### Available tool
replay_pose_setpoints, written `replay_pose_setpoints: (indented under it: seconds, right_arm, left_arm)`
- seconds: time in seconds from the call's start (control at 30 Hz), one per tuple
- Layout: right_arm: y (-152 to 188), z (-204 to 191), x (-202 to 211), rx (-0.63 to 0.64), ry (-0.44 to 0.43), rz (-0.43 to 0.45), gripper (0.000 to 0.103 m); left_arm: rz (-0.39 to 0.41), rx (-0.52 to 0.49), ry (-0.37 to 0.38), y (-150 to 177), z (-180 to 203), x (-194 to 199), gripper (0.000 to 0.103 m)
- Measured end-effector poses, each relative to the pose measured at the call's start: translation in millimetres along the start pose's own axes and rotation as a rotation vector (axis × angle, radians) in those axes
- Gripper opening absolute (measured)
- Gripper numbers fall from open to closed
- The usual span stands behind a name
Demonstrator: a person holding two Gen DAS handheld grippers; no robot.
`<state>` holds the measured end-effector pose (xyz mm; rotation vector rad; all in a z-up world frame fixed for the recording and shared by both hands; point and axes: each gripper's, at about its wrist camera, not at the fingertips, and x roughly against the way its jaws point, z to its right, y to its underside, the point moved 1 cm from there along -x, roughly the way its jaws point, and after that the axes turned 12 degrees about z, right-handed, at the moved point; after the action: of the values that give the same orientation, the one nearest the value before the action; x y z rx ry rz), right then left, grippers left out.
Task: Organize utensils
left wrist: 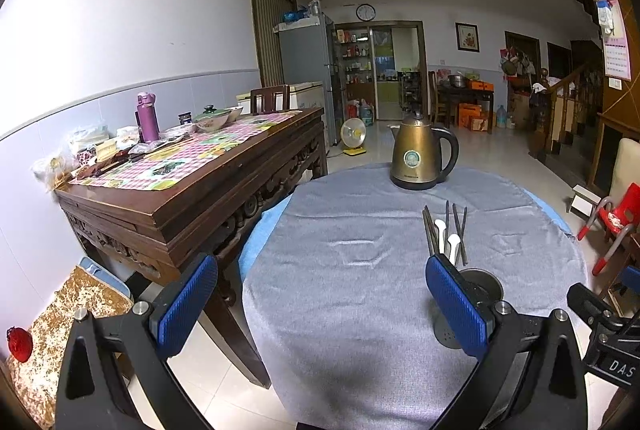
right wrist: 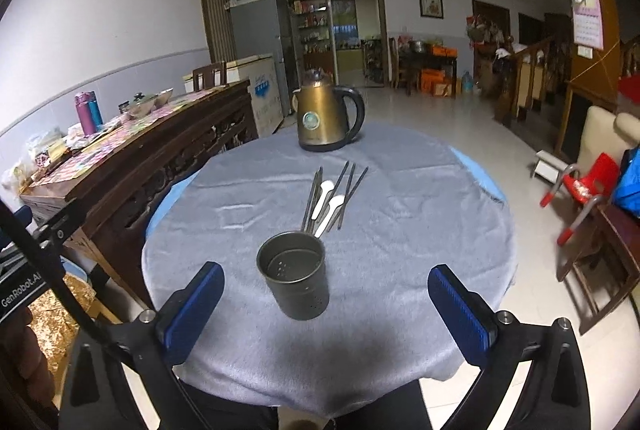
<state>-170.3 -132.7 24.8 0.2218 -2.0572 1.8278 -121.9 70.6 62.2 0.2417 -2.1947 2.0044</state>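
A dark metal utensil holder (right wrist: 294,280) stands upright and empty on the round table's grey cloth (right wrist: 420,230). Behind it lie several dark chopsticks (right wrist: 346,192) and two white spoons (right wrist: 326,206) in a loose bundle. My right gripper (right wrist: 326,306) is open and empty, its blue pads either side of the holder and a little nearer. My left gripper (left wrist: 320,302) is open and empty, above the cloth, left of the holder (left wrist: 480,284), which its right finger (left wrist: 456,304) partly hides. The chopsticks (left wrist: 458,230) and spoons (left wrist: 450,242) show beyond it.
A bronze electric kettle (right wrist: 326,114) stands at the table's far side, also in the left wrist view (left wrist: 420,154). A carved wooden sideboard (left wrist: 192,198) with bottles and bowls stands close on the left. A red child's chair (right wrist: 580,190) is on the right.
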Motion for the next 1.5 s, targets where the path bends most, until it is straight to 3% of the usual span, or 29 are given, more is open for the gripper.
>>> replay_pose_setpoints:
  seconds: [0.1,0.27,0.9,1.03,1.23,1.43,1.5]
  right_arm:
    - [-2,1,4,0.029,0.041,0.04,0.103]
    - [-5,4,8,0.009,0.04,0.086,0.103]
    - [-3,14,-23,-0.001,0.019,-0.025,0.103]
    - [-6,25,-44,-0.041,-0.019,-0.06,0.103]
    - [-22,61,-104,-0.125,-0.105,-0.113,0.097]
    - [-35,88,-207,-0.194,-0.204,-0.207,0.079]
    - [-37,98,-253,-0.242,-0.222,-0.242,0.072]
  left_arm:
    - [0.002,-0.001,-0.001,0,0,0,0.103]
    - [0.007,-0.003,0.0,0,1,1,0.103]
    - [-0.045,-0.025,0.006,5,20,-30,0.103]
    - [-0.136,-0.02,0.083,10,24,-64,0.103]
    - [-0.322,0.034,0.218,19,29,-152,0.103]
    - [-0.439,0.045,0.304,32,53,-235,0.103]
    - [-0.458,0.028,0.318,34,63,-260,0.093]
